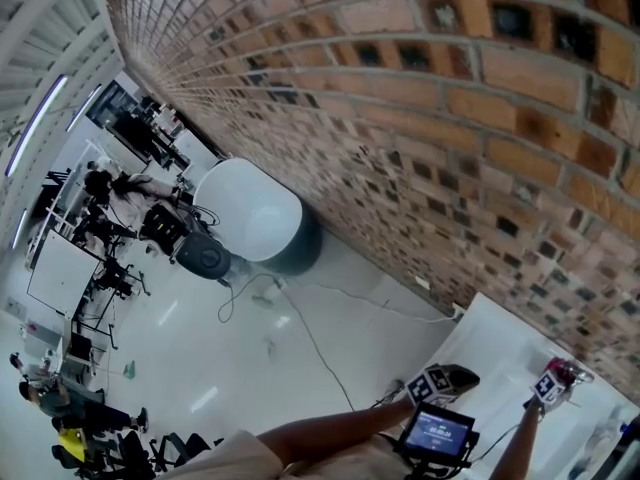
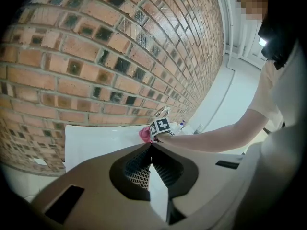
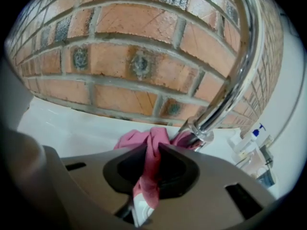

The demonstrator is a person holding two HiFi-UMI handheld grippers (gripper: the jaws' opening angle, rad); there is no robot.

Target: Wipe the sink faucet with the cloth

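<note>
My right gripper (image 3: pixel 152 146) is shut on a pink cloth (image 3: pixel 147 176). The cloth's bunched front end lies against the base of the chrome faucet (image 3: pixel 238 71), whose curved neck rises to the upper right before the brick wall. In the left gripper view, the pink cloth (image 2: pixel 144 135) and the right gripper's marker cube (image 2: pixel 160 126) sit by the faucet (image 2: pixel 163 111) on the white sink top (image 2: pixel 91 140). My left gripper (image 2: pixel 151 145) is shut with nothing in it and hangs back from the sink. The head view shows both grippers low right: left gripper (image 1: pixel 448 380), right gripper (image 1: pixel 553 381).
A brick wall (image 3: pixel 134 61) stands right behind the faucet. A soap pump bottle (image 3: pixel 251 139) and a clear container stand to the faucet's right. A person's arm (image 2: pixel 225 131) reaches across the left gripper view. A white round bin (image 1: pixel 255 213) and cables are on the floor.
</note>
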